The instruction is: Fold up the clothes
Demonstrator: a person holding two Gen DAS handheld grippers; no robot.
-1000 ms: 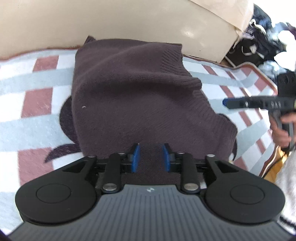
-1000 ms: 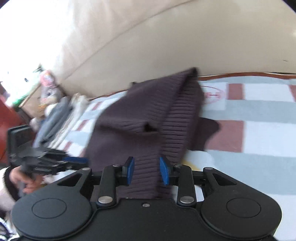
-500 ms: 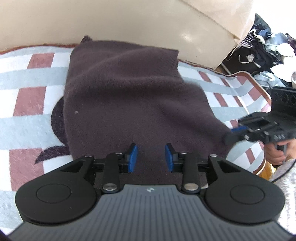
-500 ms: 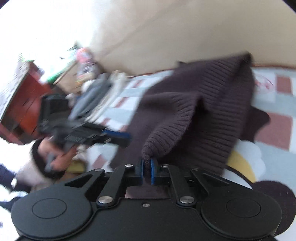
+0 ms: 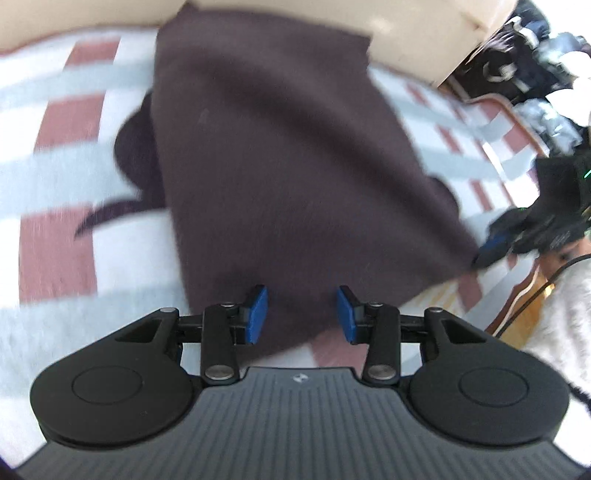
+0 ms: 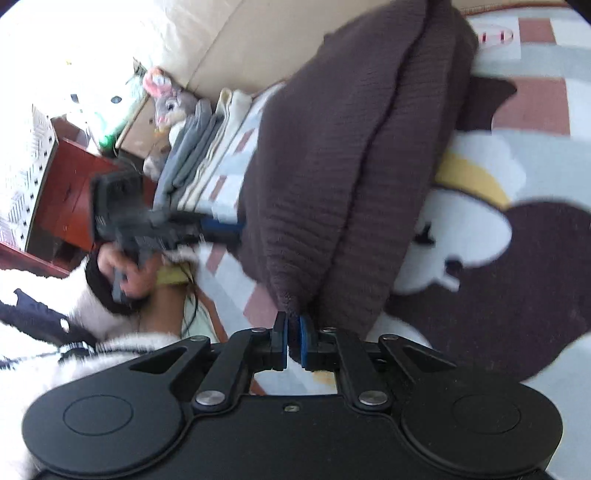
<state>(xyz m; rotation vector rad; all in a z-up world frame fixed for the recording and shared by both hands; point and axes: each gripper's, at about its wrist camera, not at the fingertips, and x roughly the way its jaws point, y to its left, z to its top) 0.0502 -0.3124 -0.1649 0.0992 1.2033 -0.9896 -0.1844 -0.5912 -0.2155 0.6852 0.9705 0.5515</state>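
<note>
Left gripper point(image 5: 301, 314) first: its blue fingers point(image 5: 256, 314) stand apart and the jaws are opening, with the near edge of the dark sweater point(image 5: 280, 155) lying between them, neither pad pressing on the knit as far as this blurred view shows. The sweater lies spread over the rug point(image 5: 55, 177), a checked rug in white, grey and dull red, and runs away from the camera to the cream sofa point(image 5: 406, 33) at the top. At the far right, the right gripper point(image 5: 495, 243) sits at the sweater's right corner, a hand point(image 5: 565, 254) behind it and a heap of clothes point(image 5: 535, 74) beyond the rug's border.

Over to the right wrist view. On the left, a red wooden cabinet point(image 6: 70, 184), a plush rabbit point(image 6: 170, 103) and a stack of folded clothes point(image 6: 207, 147) by the sofa point(image 6: 258, 40). In front of them the left gripper point(image 6: 221, 225) reaches the sweater's edge, a hand point(image 6: 125, 273) in a fuzzy white sleeve point(image 6: 122, 343) gripping its handle. In the middle, the right gripper point(image 6: 293, 341) is clenched on a bunched corner of the sweater point(image 6: 332, 166), its jaws easing open a touch but the pads still pinching the ribbed knit, which rises from the fingers point(image 6: 304, 343) in a thick fold. To the right, the rug point(image 6: 535, 110) shows a yellow patch and a big dark cartoon shape.
</note>
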